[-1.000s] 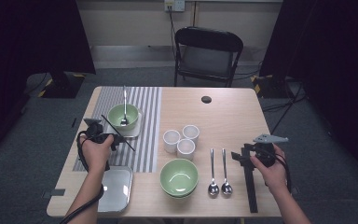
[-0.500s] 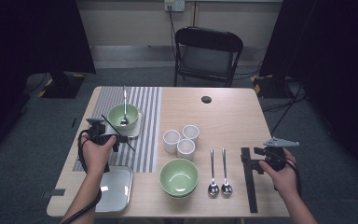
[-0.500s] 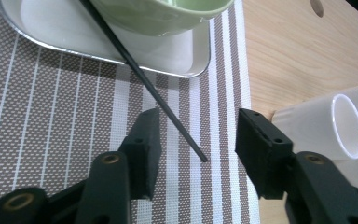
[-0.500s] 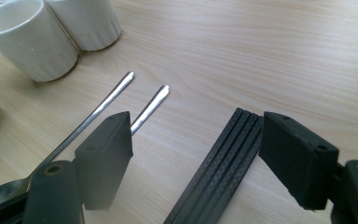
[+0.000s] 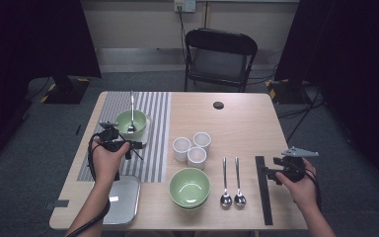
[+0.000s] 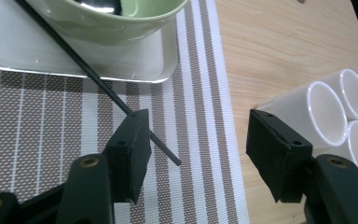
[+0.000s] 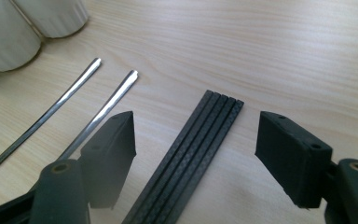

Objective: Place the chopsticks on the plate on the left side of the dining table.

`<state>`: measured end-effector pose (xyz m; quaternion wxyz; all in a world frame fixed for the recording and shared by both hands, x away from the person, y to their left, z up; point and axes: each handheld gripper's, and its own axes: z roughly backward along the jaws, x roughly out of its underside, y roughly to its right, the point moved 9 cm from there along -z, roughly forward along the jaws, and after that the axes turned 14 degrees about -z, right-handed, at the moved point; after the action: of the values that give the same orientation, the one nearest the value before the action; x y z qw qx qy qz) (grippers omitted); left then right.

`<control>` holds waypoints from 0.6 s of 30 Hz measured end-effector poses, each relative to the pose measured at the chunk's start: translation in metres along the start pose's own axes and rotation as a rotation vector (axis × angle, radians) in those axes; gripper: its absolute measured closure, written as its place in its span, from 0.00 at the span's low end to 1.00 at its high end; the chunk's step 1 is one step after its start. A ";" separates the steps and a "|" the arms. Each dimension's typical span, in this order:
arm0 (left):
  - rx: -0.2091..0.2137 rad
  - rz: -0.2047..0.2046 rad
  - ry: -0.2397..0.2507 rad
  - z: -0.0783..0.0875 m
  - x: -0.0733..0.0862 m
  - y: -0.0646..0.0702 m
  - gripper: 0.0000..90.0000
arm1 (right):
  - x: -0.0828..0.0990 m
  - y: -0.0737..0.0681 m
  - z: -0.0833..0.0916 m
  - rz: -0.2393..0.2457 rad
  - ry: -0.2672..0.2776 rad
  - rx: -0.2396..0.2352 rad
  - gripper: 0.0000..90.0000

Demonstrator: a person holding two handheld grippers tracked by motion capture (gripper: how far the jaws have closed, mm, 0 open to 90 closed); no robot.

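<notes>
2 jaws of left gripper just opened, releasing chopstick.

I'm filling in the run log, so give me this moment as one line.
left gripper: open, just opened, above black chopstick leaning on tray | right gripper: open over chopstick bundle | spoons: untouched

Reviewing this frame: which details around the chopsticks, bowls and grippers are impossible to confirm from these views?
- Chopstick in the left gripper view: its far end is cut off by the top edge.
- Upper bowl, same view: the spoon inside is mostly cut off by the top edge.
- Black sticks, right gripper view: near ends run off the bottom edge.
- Left gripper, high view: jaws too small to judge.
- Lower bowl, high view: possibly two stacked; cannot tell.
</notes>
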<state>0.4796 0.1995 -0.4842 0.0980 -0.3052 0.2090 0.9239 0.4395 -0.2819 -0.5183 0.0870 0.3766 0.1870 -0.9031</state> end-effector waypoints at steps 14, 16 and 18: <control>-0.001 -0.050 -0.001 -0.004 -0.009 0.011 0.41 | 0.009 0.012 -0.001 -0.052 -0.034 0.048 0.52; -0.002 -0.060 -0.005 -0.004 -0.009 0.013 0.40 | 0.011 0.012 -0.002 -0.070 -0.056 0.044 0.59; -0.008 -0.062 -0.002 -0.003 -0.010 0.013 0.40 | 0.013 0.011 -0.002 -0.087 -0.067 0.036 0.63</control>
<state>0.4850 0.1857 -0.4765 0.1255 -0.3111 0.1956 0.9215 0.4346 -0.2915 -0.5320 0.0473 0.3391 0.1840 -0.9214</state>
